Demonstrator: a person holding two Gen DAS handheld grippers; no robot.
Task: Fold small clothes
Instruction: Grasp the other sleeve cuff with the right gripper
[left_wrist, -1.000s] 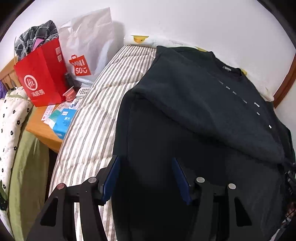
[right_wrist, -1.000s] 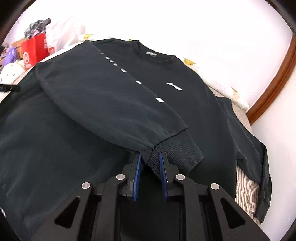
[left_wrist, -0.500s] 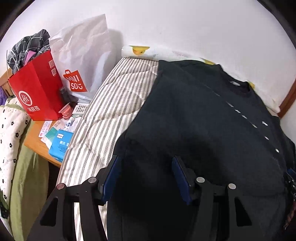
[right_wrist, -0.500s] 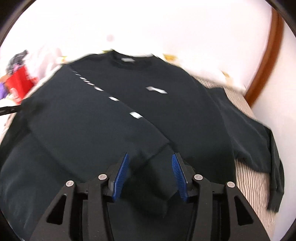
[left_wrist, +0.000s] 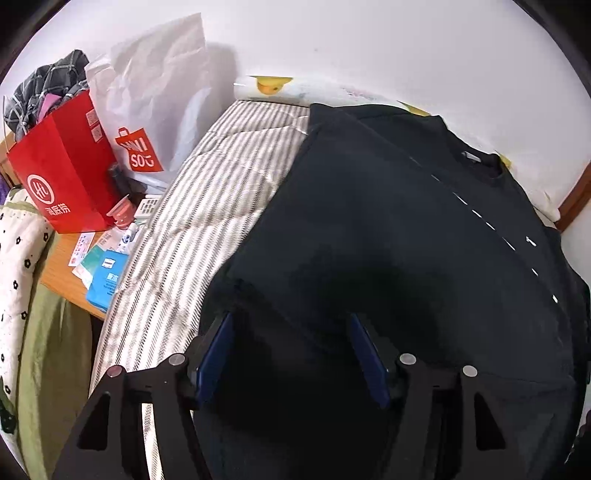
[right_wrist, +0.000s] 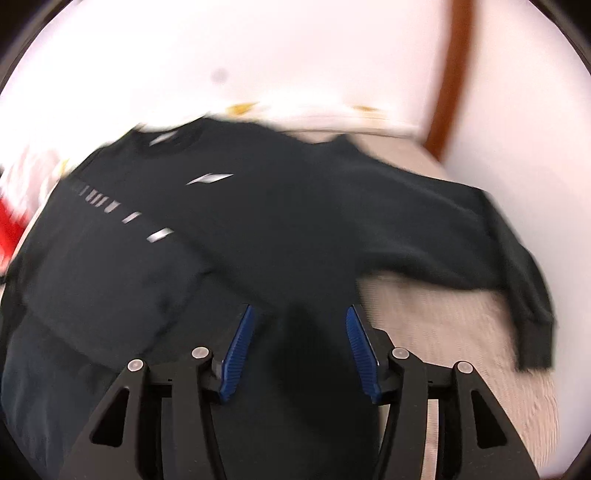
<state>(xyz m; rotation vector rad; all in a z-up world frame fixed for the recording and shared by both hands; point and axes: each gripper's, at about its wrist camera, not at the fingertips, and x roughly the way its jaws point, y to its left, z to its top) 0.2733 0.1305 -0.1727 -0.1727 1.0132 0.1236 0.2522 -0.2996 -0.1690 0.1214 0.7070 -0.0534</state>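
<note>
A black sweatshirt (left_wrist: 388, 229) lies spread on the striped bed (left_wrist: 207, 206). Its left sleeve (right_wrist: 96, 266) with white dashes is folded across the chest. Its right sleeve (right_wrist: 461, 236) still stretches out over the bedcover toward the wall. My left gripper (left_wrist: 291, 321) is open and empty over the sweatshirt's lower left part. My right gripper (right_wrist: 299, 314) is open and empty over the sweatshirt's lower right body; that view is blurred by motion.
Left of the bed a wooden side table (left_wrist: 70, 273) holds a red paper bag (left_wrist: 59, 173), a white shopping bag (left_wrist: 155, 107), and small boxes (left_wrist: 107, 277). White wall behind, with a brown wooden frame (right_wrist: 447, 77) at right. A pillow (left_wrist: 288, 85) lies at the bed's head.
My right gripper let go of the left sleeve's cuff, opened, and swung right toward the outstretched sleeve. The folded sleeve now lies flat. My left gripper shifted slightly, still open.
</note>
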